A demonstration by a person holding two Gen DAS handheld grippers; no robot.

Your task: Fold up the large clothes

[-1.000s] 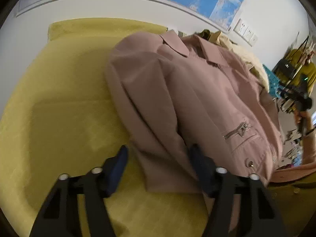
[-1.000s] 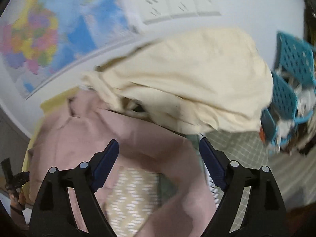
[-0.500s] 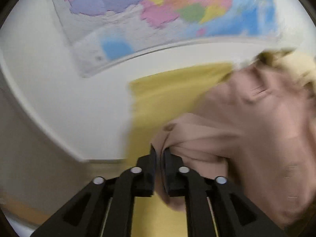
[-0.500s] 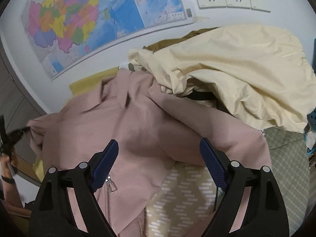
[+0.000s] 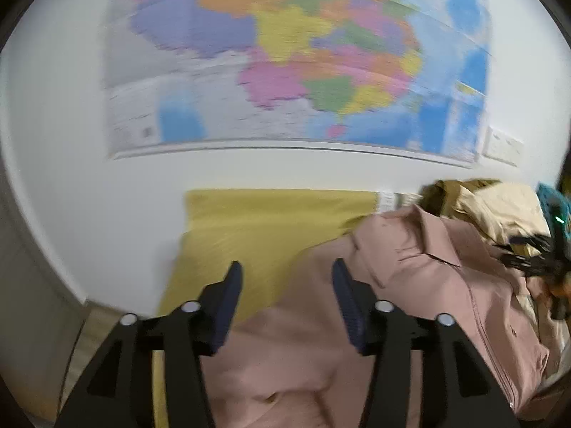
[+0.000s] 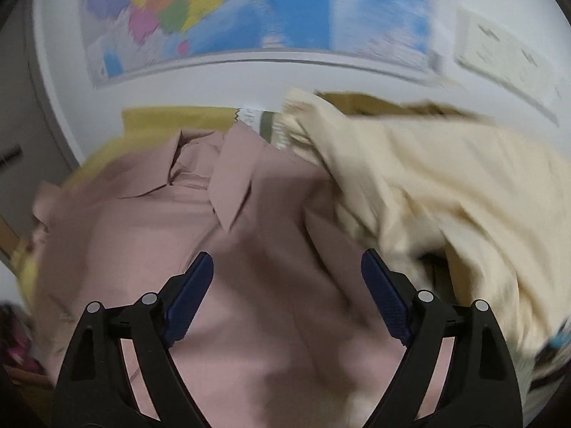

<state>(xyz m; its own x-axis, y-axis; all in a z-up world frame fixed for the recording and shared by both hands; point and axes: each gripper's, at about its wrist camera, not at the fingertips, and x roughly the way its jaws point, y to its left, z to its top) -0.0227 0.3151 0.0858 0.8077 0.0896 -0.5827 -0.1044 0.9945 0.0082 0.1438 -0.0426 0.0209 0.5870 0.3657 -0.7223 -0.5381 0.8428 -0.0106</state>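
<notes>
**Left claw lets the sleeve go; one fold laid**

Half a second ago the left claw (image 5: 283, 297) was pinched on a bunch of the pink jacket (image 5: 446, 285). Now its jaws are opening, with nothing between them: the cloth lies below and beyond the pads, and the yellow cover (image 5: 264, 221) shows through the gap. In my judgement the carried sleeve has been dropped across the body of the jacket, so that fold is done.

In the right wrist view the jacket fills the middle, collar (image 6: 228, 185) at 12 o'clock, with the cream garment (image 6: 446, 192) heaped against it at 2 o'clock. The right claw (image 6: 287, 297) has swung over the jacket's chest; a second ago it faced the cream heap. Its jaws are wide and opening a little more, gripping nothing.

The jacket lies on the yellow cover under the wall map (image 5: 296, 60), still rumpled. The right side probably needs folding in next; the cream garment crowding that edge could get caught up.
</notes>
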